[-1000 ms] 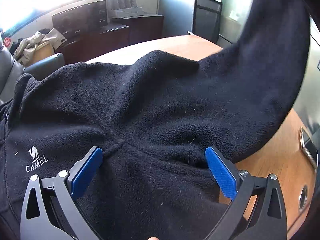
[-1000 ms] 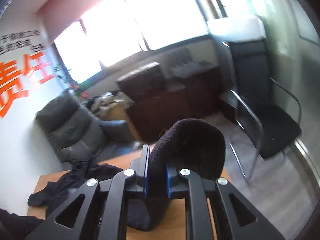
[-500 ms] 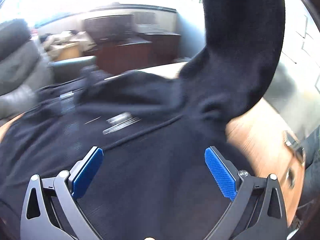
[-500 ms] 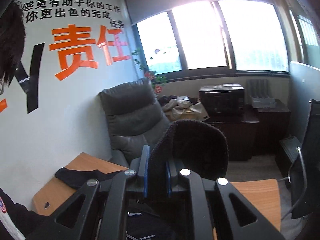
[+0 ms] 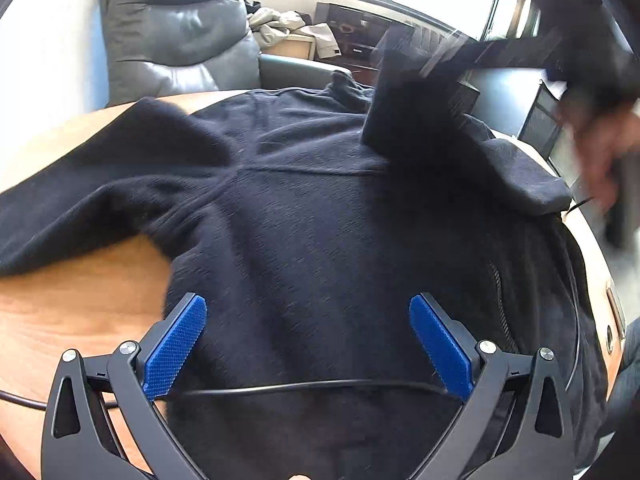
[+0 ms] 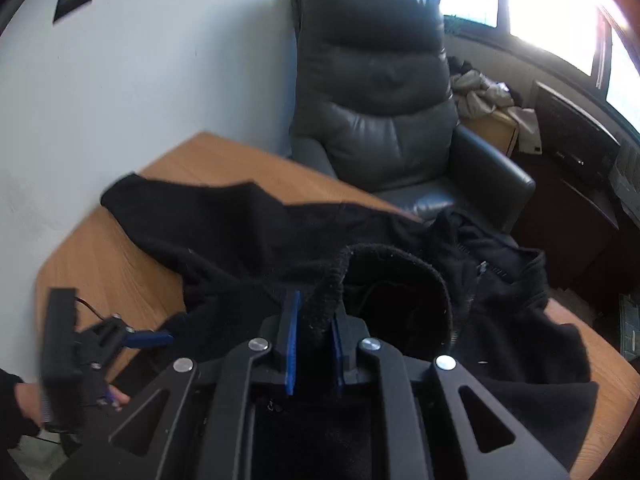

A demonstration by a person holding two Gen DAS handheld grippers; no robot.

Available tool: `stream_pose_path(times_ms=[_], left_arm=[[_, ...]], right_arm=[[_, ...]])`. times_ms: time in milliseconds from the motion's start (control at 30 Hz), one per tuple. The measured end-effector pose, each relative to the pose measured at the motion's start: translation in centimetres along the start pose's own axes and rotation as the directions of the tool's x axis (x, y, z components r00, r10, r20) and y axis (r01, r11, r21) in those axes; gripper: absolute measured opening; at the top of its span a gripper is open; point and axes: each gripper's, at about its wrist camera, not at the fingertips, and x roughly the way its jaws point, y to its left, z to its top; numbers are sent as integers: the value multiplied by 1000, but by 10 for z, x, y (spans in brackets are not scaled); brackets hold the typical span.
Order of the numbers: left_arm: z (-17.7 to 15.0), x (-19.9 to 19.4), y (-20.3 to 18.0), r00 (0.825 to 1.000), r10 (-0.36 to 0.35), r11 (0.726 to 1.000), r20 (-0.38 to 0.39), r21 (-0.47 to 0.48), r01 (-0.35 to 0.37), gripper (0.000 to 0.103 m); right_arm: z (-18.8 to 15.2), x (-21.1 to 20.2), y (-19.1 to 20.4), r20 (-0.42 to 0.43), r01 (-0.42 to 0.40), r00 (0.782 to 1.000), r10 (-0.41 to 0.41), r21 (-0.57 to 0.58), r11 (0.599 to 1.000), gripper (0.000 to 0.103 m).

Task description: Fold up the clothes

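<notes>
A black fleece jacket [image 5: 312,208] lies spread on the wooden table [image 5: 72,292], back side up. One sleeve [image 5: 92,184] stretches to the left. My left gripper [image 5: 306,340] hovers open over the jacket's lower body with nothing between its blue pads. My right gripper [image 6: 314,344] is shut on the cuff [image 6: 332,292] of the other sleeve and holds it over the jacket's body [image 6: 500,312]. In the left wrist view that sleeve [image 5: 420,112] comes down blurred from the upper right, where a hand [image 5: 604,152] holds the right gripper. In the right wrist view the left gripper [image 6: 148,338] shows low at the left.
A grey leather armchair [image 6: 384,100] stands behind the table. Dark cabinets [image 6: 572,168] and a pile of light clothes [image 6: 484,92] sit under the bright windows. A thin black cable [image 5: 312,386] runs across the jacket between the left fingers. A white wall [image 6: 140,80] borders the table's left side.
The right gripper has swung the held sleeve from high in the air down and across over the jacket. The left gripper's view has shifted left; it stays open above the jacket.
</notes>
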Motion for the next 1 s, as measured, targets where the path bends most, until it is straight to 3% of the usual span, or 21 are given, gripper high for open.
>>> stream_pose_path(times_ms=[133,300,400,433,467,533,567,600,667,733,767,833,867,933,1000], left_arm=[[-17,-18,48,1000,26,997,1,-73,-26,103],[9,-36,42,997,-44,997,70,-61,48,103],[25,-47,39,990,-86,994,110,-52,92,103],[30,-51,38,987,-100,993,123,-48,107,103],[36,-54,37,984,-114,992,136,-44,121,103],[48,-60,33,975,-151,987,162,-32,159,103],[60,-54,20,963,-210,977,170,-10,215,103],[71,-49,8,948,-265,963,175,11,268,103],[84,-32,-13,927,-339,941,163,32,338,103],[90,5,-25,931,-345,938,117,15,345,103],[93,25,-28,936,-341,940,90,0,342,103],[88,60,-15,962,-274,958,20,-77,275,103],[85,73,-6,972,-236,966,-5,-115,234,103],[71,89,13,989,-145,978,-36,-155,138,103],[62,99,17,991,-118,986,-60,-127,109,103]], right_arm=[[-8,54,35,-30,-9,1000,8,-39,999,14],[-4,81,53,-23,-89,996,88,-34,995,17],[-14,39,47,53,-129,990,130,-37,991,34],[-22,13,36,97,-103,990,105,-25,994,50],[-33,-17,24,145,-64,987,64,-7,998,76],[-54,-77,-2,238,11,971,-19,35,999,95],[-68,-91,-20,225,76,971,-86,52,996,97],[-84,-99,-39,190,151,969,-161,64,986,98],[-116,-115,-78,117,300,944,-308,81,951,98],[-149,-120,-117,17,426,904,-428,61,903,96],[-164,-110,-130,-37,454,891,-453,17,891,87],[-193,-87,-152,-129,489,859,-495,-80,869,76],[-204,-78,-158,-148,498,847,-511,-117,859,75],[-213,-69,-165,-127,535,826,-548,-124,835,74],[-221,-61,-173,-101,575,804,-586,-120,809,55]])
